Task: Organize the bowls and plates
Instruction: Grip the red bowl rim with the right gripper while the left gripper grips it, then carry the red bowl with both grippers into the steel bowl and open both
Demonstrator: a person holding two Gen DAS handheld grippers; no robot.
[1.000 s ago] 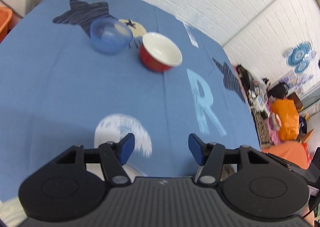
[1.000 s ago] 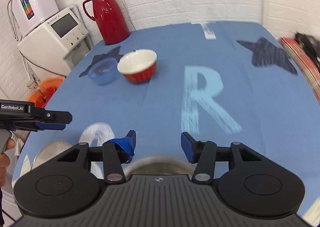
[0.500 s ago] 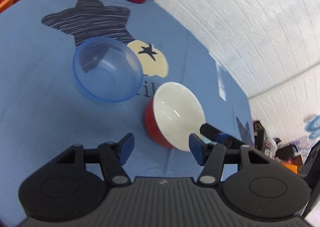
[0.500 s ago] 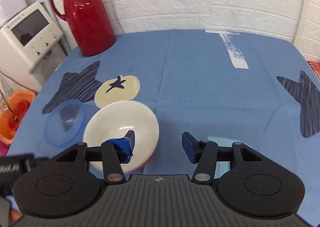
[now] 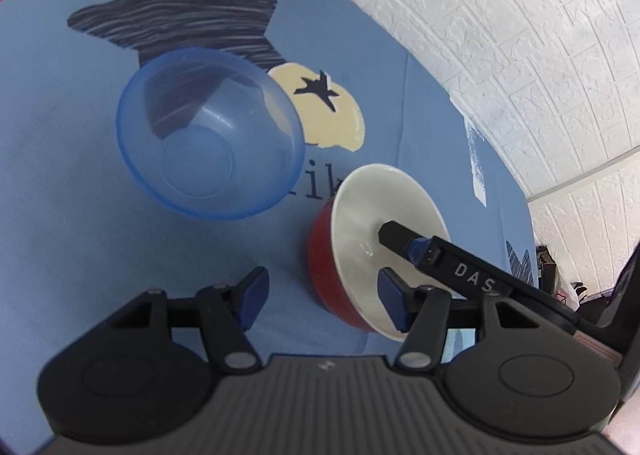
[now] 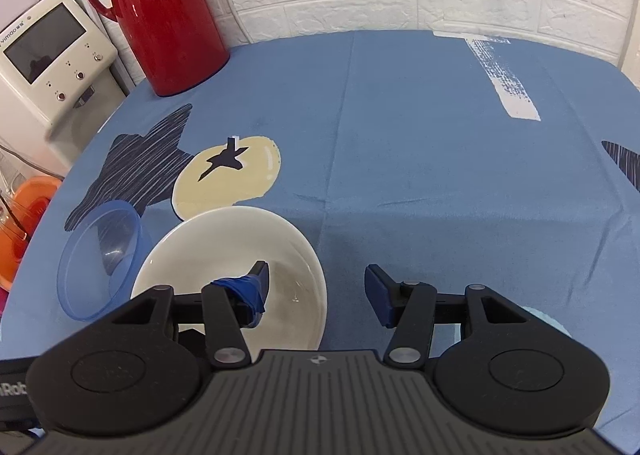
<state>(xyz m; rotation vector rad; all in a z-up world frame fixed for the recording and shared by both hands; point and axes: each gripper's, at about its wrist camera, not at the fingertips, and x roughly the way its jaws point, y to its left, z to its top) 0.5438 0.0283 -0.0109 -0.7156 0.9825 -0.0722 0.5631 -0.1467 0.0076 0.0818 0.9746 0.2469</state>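
Bowls sit side by side just ahead of your fingers on the blue tablecloth [image 6: 400, 115]: a red bowl [image 5: 324, 267] with a white inside, and a clear blue bowl [image 5: 208, 135] next to it, near but whether the two touch you cannot tell from either view. Your right gripper [image 6: 316, 291] is spread wide and grasps nothing; its left finger, wrapped in blue tape, hangs over the white inside of the red bowl, while its right finger stands outside the rim over bare cloth, so the bowl's right wall lies between them. Whether the taped finger touches the bowl's inside, you cannot tell. Your left gripper [image 5: 320, 295] is also released and empty; its right finger overlaps the near edge of the red bowl, and its left finger is over cloth, with the blue bowl beyond and to the left of it. In the left wrist view the tip of your right gripper reaches across the white interior. Beyond both bowls, a red thermos jug [image 6: 160, 15] stands at the far edge, beside a white appliance [image 6: 52, 63].
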